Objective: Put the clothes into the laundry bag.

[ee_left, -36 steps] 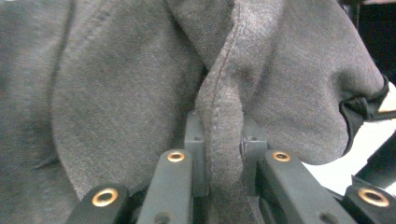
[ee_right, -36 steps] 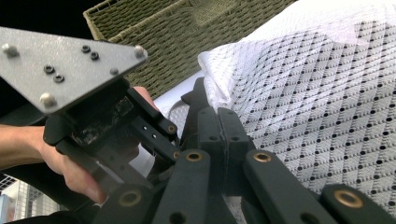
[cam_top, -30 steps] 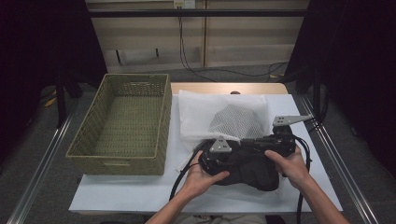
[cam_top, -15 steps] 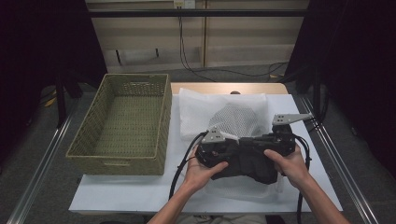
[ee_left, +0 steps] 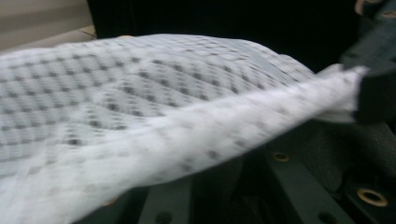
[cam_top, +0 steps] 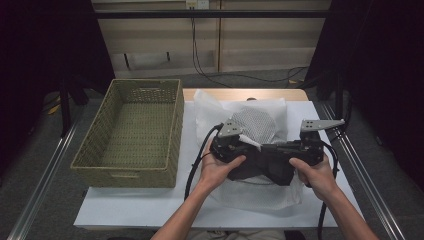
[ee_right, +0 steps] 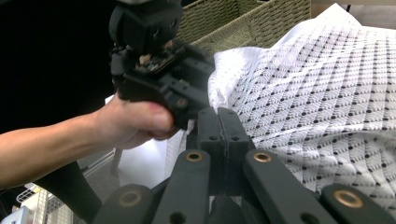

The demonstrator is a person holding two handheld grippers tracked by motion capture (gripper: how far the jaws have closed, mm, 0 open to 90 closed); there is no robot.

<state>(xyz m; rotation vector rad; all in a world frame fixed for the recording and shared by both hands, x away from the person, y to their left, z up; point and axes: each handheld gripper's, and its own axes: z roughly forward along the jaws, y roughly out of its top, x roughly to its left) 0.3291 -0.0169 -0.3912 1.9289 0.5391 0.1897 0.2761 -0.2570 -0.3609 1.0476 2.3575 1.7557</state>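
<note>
A white mesh cloth with small dark dots (cam_top: pixel 257 125) is seen at the centre of the high view, lying partly over a thin white sheet (cam_top: pixel 260 192) on the white surface (cam_top: pixel 130 207). To the left of it stands an empty woven wicker basket (cam_top: pixel 132 132). The left gripper (cam_top: pixel 234 145) and the right gripper (cam_top: pixel 300 147) are held close together at the near edge of the cloth. In the right gripper view, the jaws of the right gripper (ee_right: pixel 219 123) are pressed together, and a fold of cloth seems to be pinched there, though this is not certain. For the left gripper it cannot be told whether it is closed, because the blurred cloth (ee_left: pixel 154 112) covers its jaws.

The cloth is judged to be light, soft and limp, so it will sag and fold when it is lifted. An edge or corner is the best place to take it.

Compared with the earlier frames, the left gripper has been moved upward and nearer to the cloth, while the basket has stayed in place.
</note>
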